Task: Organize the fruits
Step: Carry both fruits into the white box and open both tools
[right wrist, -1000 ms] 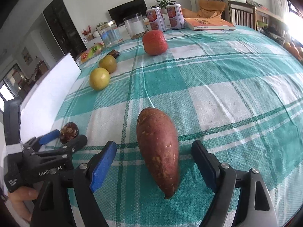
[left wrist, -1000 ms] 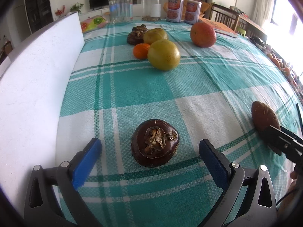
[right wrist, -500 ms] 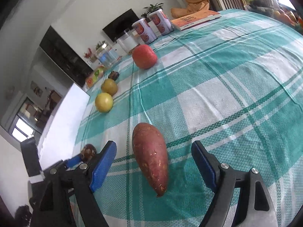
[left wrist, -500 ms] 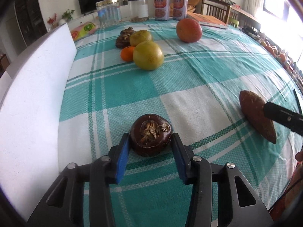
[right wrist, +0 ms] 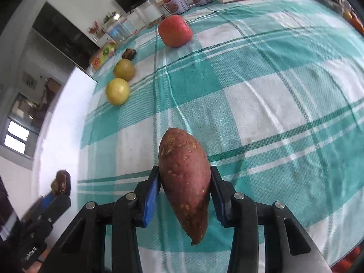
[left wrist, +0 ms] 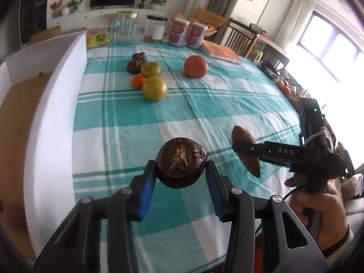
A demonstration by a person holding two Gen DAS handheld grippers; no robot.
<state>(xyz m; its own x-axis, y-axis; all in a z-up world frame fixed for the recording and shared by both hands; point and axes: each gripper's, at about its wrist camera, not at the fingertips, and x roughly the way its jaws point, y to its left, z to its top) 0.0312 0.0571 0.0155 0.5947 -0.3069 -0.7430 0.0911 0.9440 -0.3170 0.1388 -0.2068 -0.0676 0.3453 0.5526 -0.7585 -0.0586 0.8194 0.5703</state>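
the left hand-held gripper [left wrist: 180, 182] is clenched on a dark brown, round, flattened fruit [left wrist: 181, 162], its blue pads pressing both sides, lifted above the teal-and-white checked worktop [left wrist: 127, 113]. the right hand-held gripper [right wrist: 184, 188] is closing its jaws on a reddish-brown tapered sweet potato [right wrist: 185, 179], pads against its sides. farther off lie two yellow-green round fruits [left wrist: 154, 88], a small orange mandarin [left wrist: 137, 82] and a red-orange round fruit [left wrist: 195, 66].

Teal-and-white checked tablecloth [left wrist: 136, 118]; reddish-brown sweet potato [right wrist: 184, 182]; seemingly dark-brown fruit [left wrist: 180, 162].
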